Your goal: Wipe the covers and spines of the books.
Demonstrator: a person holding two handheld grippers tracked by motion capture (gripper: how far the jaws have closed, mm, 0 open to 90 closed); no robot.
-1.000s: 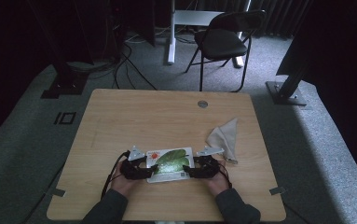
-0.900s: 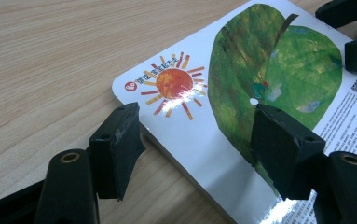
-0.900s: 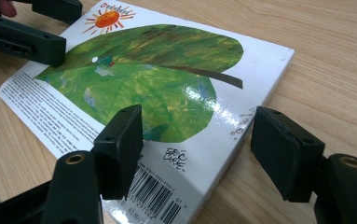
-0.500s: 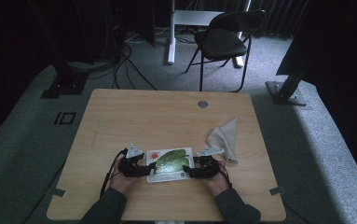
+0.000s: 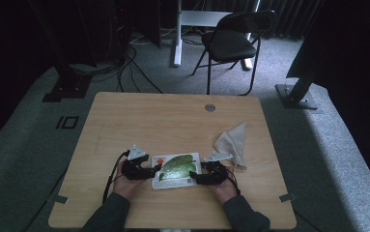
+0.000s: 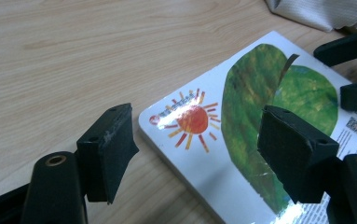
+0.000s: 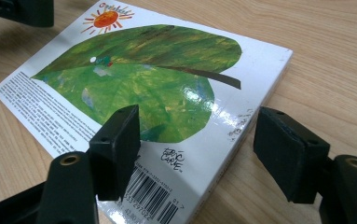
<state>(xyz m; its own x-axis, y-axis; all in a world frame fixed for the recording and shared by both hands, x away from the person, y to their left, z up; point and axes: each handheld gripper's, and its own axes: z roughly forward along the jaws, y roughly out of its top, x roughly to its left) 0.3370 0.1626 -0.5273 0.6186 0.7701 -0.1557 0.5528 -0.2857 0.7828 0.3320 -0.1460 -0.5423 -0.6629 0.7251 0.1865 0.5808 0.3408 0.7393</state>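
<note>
Left gripper (image 5: 149, 172): at the table's near edge, about 7 o'clock from table centre; jaws spread and have just been opening; the book's sun corner lies between them, pads clear of it in the left gripper view.
Right gripper (image 5: 196, 179): near edge, about 5 o'clock from centre; jaws spread, astride the book's barcode corner in the right gripper view; whether either pad touches the cover cannot be told.
Book (image 5: 177, 169): flat on the table (image 5: 173, 121) between the two grippers, back cover up, green leaf and small sun printed on it.
Cloth (image 5: 233, 143): crumpled, beige, at 2 o'clock from the book, just beyond the right gripper.
Round grommet (image 5: 210, 108): far edge, 12 o'clock.
Folding chair (image 5: 233, 41): on the carpet beyond the table.
</note>
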